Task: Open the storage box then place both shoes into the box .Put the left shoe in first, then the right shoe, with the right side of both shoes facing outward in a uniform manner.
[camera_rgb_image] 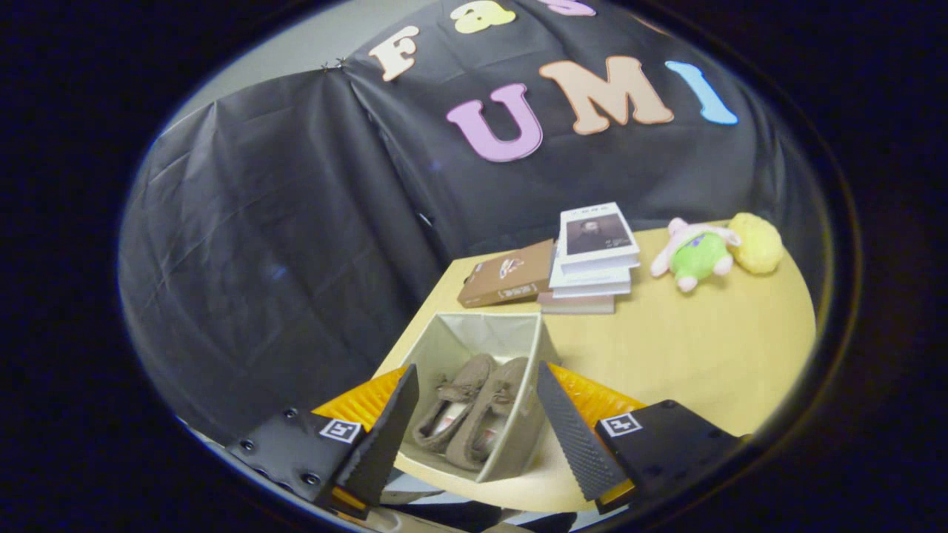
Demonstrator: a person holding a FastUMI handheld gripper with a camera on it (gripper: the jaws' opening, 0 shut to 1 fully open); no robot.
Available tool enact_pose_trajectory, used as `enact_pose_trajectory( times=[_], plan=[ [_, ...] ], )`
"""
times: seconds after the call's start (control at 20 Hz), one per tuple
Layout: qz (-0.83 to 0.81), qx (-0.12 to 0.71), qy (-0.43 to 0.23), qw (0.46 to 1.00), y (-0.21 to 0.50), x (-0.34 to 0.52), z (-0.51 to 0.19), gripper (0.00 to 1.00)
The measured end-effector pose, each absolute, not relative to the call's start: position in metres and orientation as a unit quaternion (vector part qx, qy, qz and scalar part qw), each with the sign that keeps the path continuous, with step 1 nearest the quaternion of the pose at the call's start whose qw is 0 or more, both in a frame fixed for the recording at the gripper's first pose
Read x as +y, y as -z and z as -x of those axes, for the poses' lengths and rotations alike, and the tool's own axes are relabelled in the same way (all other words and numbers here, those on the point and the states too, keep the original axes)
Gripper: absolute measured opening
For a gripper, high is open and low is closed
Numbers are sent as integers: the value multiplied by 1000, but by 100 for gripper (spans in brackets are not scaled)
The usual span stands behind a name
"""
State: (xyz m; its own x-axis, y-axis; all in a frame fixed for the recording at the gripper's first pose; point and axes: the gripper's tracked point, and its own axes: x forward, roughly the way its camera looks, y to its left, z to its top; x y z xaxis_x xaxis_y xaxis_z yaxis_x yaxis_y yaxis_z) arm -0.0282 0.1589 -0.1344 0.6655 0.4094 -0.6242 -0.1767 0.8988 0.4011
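An open beige storage box [535, 342] stands at the near corner of a light wooden table [703, 348]. Two brown slipper-like shoes lie side by side inside it, the left one [452, 400] and the right one [492, 411], toes pointing away from me. My gripper [474, 422] hovers above the box, open, with its fingers spread on either side of the box and nothing held between them. The shoes sit between the fingers, below them.
Beyond the box lie a brown book [507, 285] and a stack of books [592, 259]. A pink and green plush toy [692, 255] and a yellow plush [757, 243] sit at the table's far right. Black cloth walls surround the table.
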Motion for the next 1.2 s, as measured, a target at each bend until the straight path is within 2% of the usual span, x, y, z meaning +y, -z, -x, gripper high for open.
enact_pose_trajectory(
  times=[0.6, 0.9, 1.2],
  plan=[
    [-58, 208, -65, 974, 62, -3, 33, 100],
    [-53, 136, -23, 989, 22, -57, 37, 100],
    [-45, 101, 4, 994, 7, -88, 30, 100]
  ],
)
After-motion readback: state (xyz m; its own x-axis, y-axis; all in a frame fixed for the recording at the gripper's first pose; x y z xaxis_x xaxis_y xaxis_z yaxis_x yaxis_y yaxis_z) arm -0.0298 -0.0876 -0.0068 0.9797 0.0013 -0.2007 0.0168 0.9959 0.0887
